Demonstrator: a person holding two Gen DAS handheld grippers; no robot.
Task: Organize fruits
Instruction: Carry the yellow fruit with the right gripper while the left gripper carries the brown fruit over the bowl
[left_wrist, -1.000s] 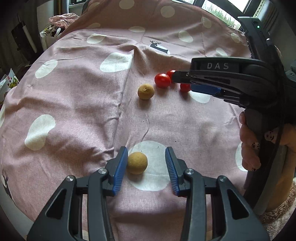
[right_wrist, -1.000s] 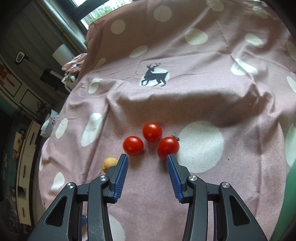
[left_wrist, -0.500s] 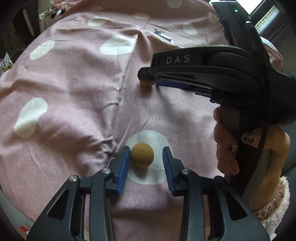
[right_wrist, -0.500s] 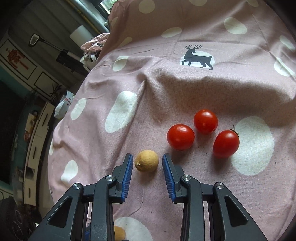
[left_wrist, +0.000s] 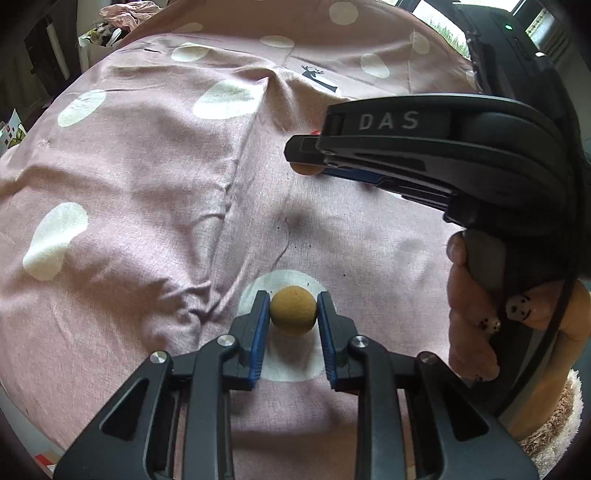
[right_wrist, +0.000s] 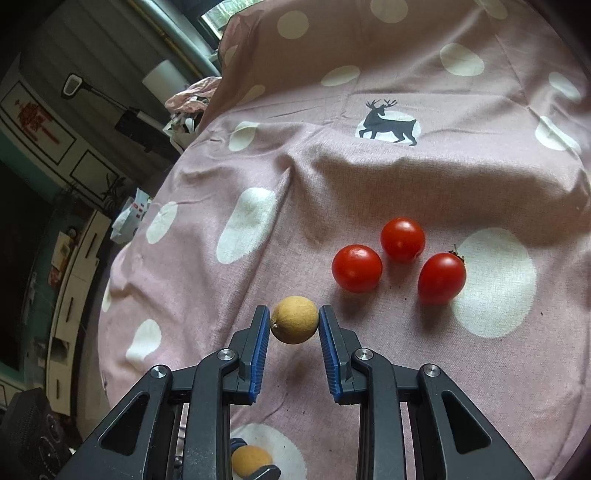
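Both grippers, left gripper (left_wrist: 292, 314) and right gripper (right_wrist: 293, 325), are built from black frames, blue ribbed pads (left_wrist: 258, 332) and silver screws (left_wrist: 224, 340); "DAS" is marked.

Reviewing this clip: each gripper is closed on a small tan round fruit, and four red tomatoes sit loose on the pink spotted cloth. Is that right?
Not quite: the right wrist view shows three red tomatoes, not four, lying loose on the pink spotted cloth. The rest holds: the right gripper is shut on one tan fruit, and the left gripper on the other tan fruit.
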